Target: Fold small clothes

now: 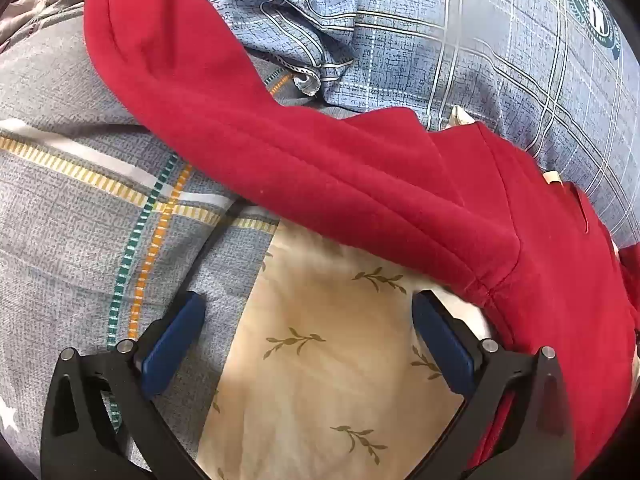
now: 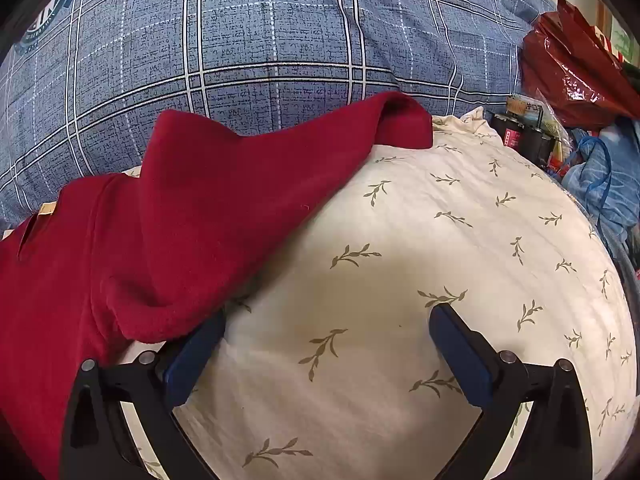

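Red garment (image 1: pixel 320 168) spread across frame centre over cream leaf-print sheet (image 1: pixel 320 360); left gripper (image 1: pixel 308 312) and right gripper (image 2: pixel 328 328) spread wide, grasping nothing.

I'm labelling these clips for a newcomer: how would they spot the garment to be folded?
Find the cream leaf-print sheet in front of the blue plaid quilt. Spread across both lies the red fleece top, one sleeve reaching toward the quilt. It is the only plain, solid-red fabric; everything around it is patterned.
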`<action>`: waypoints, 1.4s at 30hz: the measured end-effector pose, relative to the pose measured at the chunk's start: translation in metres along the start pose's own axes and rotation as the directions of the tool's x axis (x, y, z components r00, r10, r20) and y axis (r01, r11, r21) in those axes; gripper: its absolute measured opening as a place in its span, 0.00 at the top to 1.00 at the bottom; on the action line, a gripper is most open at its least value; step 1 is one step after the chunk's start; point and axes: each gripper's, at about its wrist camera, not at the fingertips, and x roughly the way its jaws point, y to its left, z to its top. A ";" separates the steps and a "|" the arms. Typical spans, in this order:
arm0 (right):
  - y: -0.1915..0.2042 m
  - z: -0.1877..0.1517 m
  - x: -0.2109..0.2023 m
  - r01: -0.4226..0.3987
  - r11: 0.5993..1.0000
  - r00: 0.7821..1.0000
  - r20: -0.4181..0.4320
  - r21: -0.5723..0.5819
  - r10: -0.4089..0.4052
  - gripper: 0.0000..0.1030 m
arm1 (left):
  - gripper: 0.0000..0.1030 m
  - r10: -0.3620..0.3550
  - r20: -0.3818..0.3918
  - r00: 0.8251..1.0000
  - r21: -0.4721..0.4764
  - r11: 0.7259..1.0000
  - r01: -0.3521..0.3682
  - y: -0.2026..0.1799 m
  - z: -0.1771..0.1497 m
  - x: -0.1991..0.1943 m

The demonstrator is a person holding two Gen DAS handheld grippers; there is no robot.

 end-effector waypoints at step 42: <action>0.090 -0.046 -0.223 -0.498 0.843 0.865 -0.053 -0.201 0.499 0.00 | 0.00 -0.107 0.135 0.985 0.186 0.979 0.081 -0.055 -0.027 -0.136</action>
